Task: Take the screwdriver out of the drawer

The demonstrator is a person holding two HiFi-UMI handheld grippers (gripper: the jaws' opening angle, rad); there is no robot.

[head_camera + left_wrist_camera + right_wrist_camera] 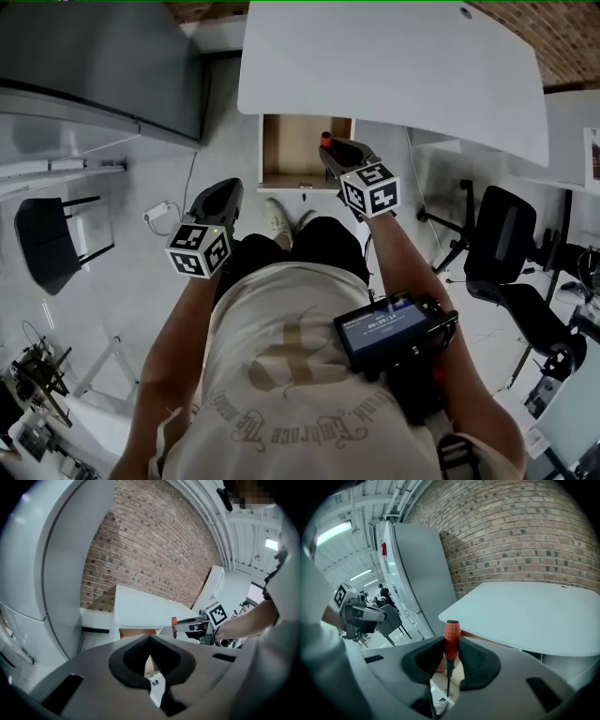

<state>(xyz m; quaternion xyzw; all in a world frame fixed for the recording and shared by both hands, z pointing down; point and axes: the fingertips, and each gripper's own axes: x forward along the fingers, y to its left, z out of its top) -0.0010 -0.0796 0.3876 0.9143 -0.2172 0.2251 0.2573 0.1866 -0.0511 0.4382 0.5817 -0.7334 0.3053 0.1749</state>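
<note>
The right gripper [330, 150] has its jaws partly closed on the screwdriver [451, 638]. Its pads press on either side of the orange handle, the handle end stands up above the jaws, and the thin metal shaft hangs down between them. The tool is out of the open drawer [286, 145] and sits just above its front right corner, under the front edge of the white desk [394, 66], from beneath which the drawer is pulled out. In the right gripper view the wooden bottom of the drawer shows below the shaft, with the tip apart from it.

The left gripper [227, 192] is held well to the left of the drawer and nearer the person. Its jaws are drawn together with nothing between them (only floor and a strip of the drawer show past the pads).

Judged from this, the step in hand is the lift-out, and the grasp itself looks finished. The tool appears free of the drawer's walls, so little of the task seems left. The next move calls for carrying the screwdriver away from the drawer, towards the person or up over the desk, with the grip kept firm enough that the smooth handle cannot slide down through the pads. The desk edge just above the drawer is the thing to avoid with the handle end. The drawer stands open, and the idle left gripper would be the natural one to push it shut, if that is wanted.
</note>
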